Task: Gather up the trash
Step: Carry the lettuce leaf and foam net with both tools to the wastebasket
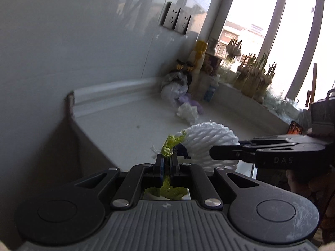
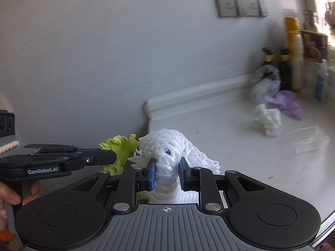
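Note:
My left gripper is shut on a green lettuce leaf, held above the white counter. The leaf also shows in the right wrist view, beside the left gripper. My right gripper is shut on a white foam fruit net, held up over the counter. In the left wrist view the net sits just right of the leaf, with the right gripper reaching in from the right.
On the counter lie a smaller white foam piece, a purple crumpled bag, a clear plastic bag and a clear plastic box. Bottles stand in the back corner. Wall sockets are above. Potted plants line the windowsill.

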A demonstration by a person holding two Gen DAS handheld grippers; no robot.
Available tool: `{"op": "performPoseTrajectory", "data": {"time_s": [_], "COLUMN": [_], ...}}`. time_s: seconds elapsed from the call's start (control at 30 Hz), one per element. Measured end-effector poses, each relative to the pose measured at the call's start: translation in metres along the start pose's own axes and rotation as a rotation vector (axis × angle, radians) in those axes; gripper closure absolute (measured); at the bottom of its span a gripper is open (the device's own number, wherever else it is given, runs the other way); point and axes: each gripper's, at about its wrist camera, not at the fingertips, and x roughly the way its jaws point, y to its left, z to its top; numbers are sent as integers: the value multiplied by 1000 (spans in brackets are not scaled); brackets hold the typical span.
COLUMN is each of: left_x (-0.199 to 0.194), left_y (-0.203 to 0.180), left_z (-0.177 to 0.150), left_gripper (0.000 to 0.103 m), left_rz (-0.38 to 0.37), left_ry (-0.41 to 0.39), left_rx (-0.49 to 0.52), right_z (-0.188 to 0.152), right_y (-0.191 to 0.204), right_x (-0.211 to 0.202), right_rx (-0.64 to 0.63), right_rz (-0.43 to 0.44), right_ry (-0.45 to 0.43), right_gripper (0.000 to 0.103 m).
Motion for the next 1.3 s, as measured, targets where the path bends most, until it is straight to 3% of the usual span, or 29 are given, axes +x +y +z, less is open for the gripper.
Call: {"op": "performPoseTrajectory", "data": {"time_s": [0.4,0.7,1.13,1.3], "left_x": [-9,-15,-21,-13], "left_y": [39,62,92,102], "left_z": [-45,-62,-85,-96], "left_gripper": [98,99,99,99], "left_rz": [71,83,135,195], "left_ry": [81,84,97,112], "left_rx": [-71,-142,-210,-207], "right_z": [-33,-41,-42,-42], "right_y": [56,85,105,103], "right_x": [26,30,49,66], "right_rx": [-110,-181,-216,-207], "right_rz": [73,95,129,110], "right_ry": [108,108,138,151], "right_gripper": [82,82,83,83]}}
